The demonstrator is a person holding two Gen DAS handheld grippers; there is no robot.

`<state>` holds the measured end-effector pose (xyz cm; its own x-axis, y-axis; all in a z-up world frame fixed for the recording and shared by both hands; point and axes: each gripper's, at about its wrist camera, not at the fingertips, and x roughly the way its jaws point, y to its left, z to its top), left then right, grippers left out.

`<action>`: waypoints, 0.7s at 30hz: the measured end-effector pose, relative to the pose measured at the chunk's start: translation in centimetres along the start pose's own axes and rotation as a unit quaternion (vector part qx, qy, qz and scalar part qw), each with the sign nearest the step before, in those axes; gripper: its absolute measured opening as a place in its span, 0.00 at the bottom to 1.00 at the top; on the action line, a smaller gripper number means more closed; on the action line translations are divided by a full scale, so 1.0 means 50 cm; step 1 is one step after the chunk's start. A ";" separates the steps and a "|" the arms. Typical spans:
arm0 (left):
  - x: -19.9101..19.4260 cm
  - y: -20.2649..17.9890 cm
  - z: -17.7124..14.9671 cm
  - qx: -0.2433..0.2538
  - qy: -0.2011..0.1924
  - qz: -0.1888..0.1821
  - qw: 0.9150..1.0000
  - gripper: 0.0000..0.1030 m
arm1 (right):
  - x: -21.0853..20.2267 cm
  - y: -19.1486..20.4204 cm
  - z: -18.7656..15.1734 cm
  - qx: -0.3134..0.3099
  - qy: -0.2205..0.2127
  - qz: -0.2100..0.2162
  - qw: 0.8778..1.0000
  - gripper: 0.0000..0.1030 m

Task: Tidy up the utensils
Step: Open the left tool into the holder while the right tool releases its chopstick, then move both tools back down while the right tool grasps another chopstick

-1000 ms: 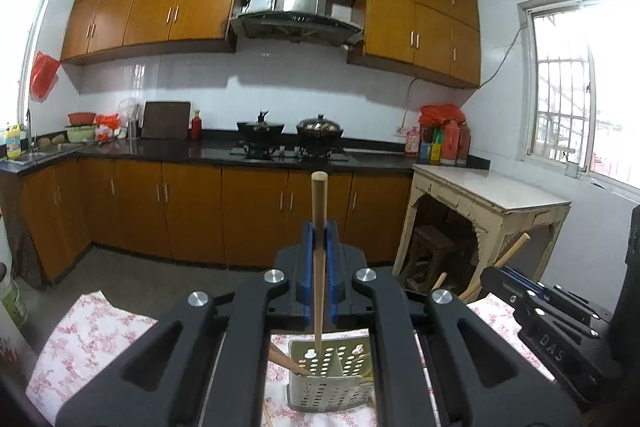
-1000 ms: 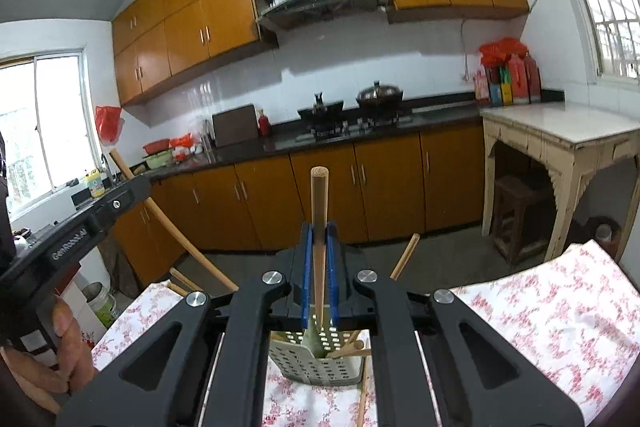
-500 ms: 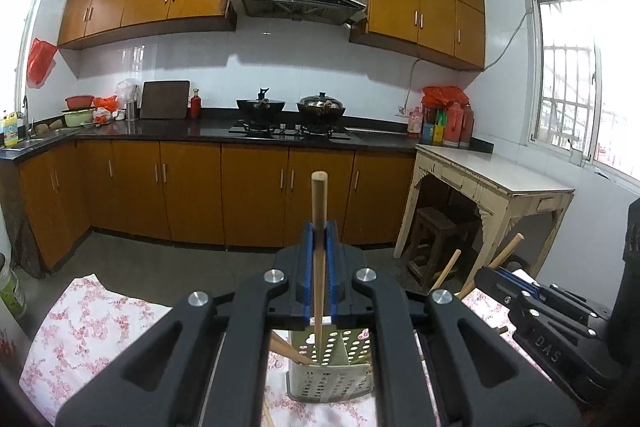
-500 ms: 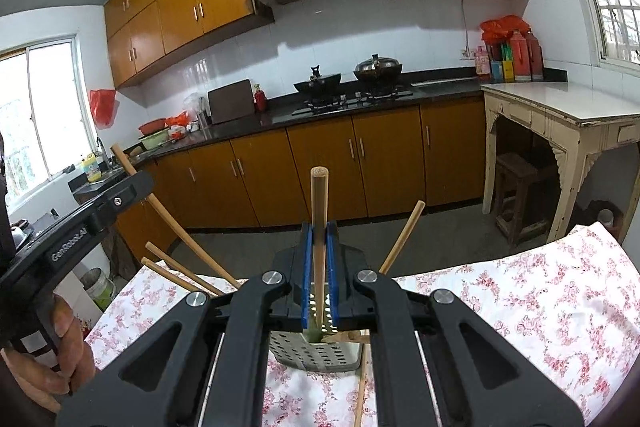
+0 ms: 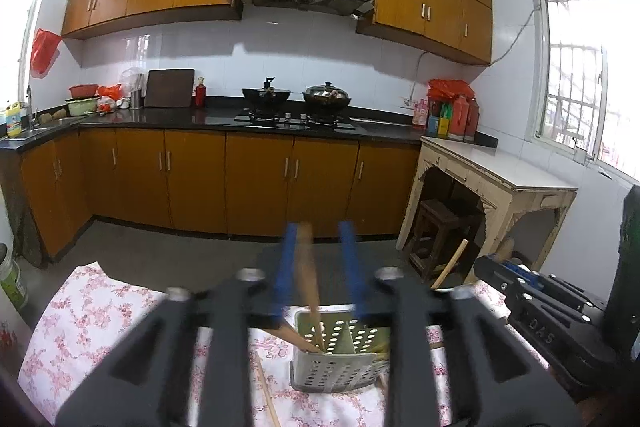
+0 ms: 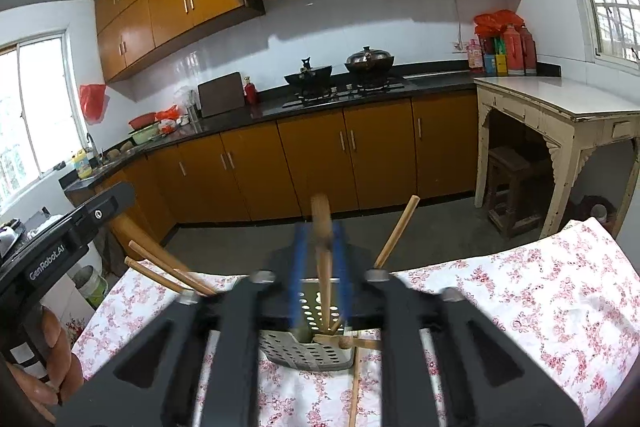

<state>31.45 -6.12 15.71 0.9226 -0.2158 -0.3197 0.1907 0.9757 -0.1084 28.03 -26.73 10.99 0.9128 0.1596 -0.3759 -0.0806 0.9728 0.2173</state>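
A perforated grey-green utensil holder (image 5: 335, 355) (image 6: 310, 345) stands on a floral tablecloth (image 5: 80, 323) (image 6: 520, 299). My left gripper (image 5: 318, 239) is open; a wooden chopstick (image 5: 309, 279) leans loose between its blue fingers (image 5: 285, 267), its lower end in the holder. My right gripper (image 6: 320, 239) is open too; another wooden stick (image 6: 323, 259) stands between its fingers with its tip in the holder. More sticks (image 6: 394, 231) lean out of the holder. Both grippers hover just above it.
A loose chopstick (image 6: 354, 387) lies on the cloth by the holder, and another one (image 5: 266, 393) lies at its left. The right gripper body (image 5: 552, 311) is close at the right. A white side table (image 5: 500, 183) and kitchen cabinets (image 5: 256, 183) stand behind.
Both grippers have opened and let go of their chopsticks, which have dropped lower into the holder. Both views are motion-blurred.
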 end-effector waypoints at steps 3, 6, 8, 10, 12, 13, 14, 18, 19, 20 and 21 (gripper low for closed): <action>-0.008 0.007 0.001 -0.001 -0.001 0.003 1.000 0.35 | -0.010 0.000 0.002 0.000 -0.008 -0.003 1.000 0.31; -0.020 0.009 0.000 -0.001 -0.004 0.006 1.000 0.35 | -0.022 0.003 0.007 0.001 -0.014 -0.002 1.000 0.31; -0.032 0.011 0.001 0.000 -0.007 0.008 1.000 0.35 | -0.033 0.006 0.008 -0.002 -0.018 -0.002 1.000 0.31; -0.046 0.010 0.001 0.002 -0.010 0.011 1.000 0.35 | -0.046 0.012 0.010 -0.006 -0.023 -0.002 1.000 0.31; -0.063 0.013 0.002 0.003 -0.014 0.016 1.000 0.35 | -0.058 0.014 0.010 -0.008 -0.027 -0.003 1.000 0.31; -0.077 0.016 0.003 0.004 -0.016 0.020 1.000 0.35 | -0.067 0.015 0.010 -0.009 -0.030 -0.002 1.000 0.31; -0.084 0.013 0.003 0.004 -0.017 0.023 1.000 0.35 | -0.074 0.015 0.010 -0.009 -0.032 -0.002 0.999 0.31; -0.129 0.022 -0.004 0.009 -0.022 0.035 0.999 0.35 | -0.121 0.014 -0.001 -0.011 -0.044 0.002 0.999 0.31; -0.146 0.028 -0.013 0.011 -0.022 0.039 0.999 0.35 | -0.129 0.012 -0.005 -0.011 -0.046 0.003 0.999 0.31; -0.155 0.030 -0.017 0.013 -0.022 0.041 0.999 0.36 | -0.147 0.006 -0.016 -0.011 -0.048 0.002 0.999 0.31; -0.166 0.035 -0.023 0.015 -0.021 0.044 0.999 0.37 | -0.160 0.000 -0.026 -0.010 -0.049 0.001 0.999 0.31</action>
<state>23.73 -2.66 17.07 0.9491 -0.1287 -0.2874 0.1186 0.9916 -0.0524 20.22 -27.76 12.83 0.9473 0.1453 -0.2854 -0.0898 0.9759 0.1987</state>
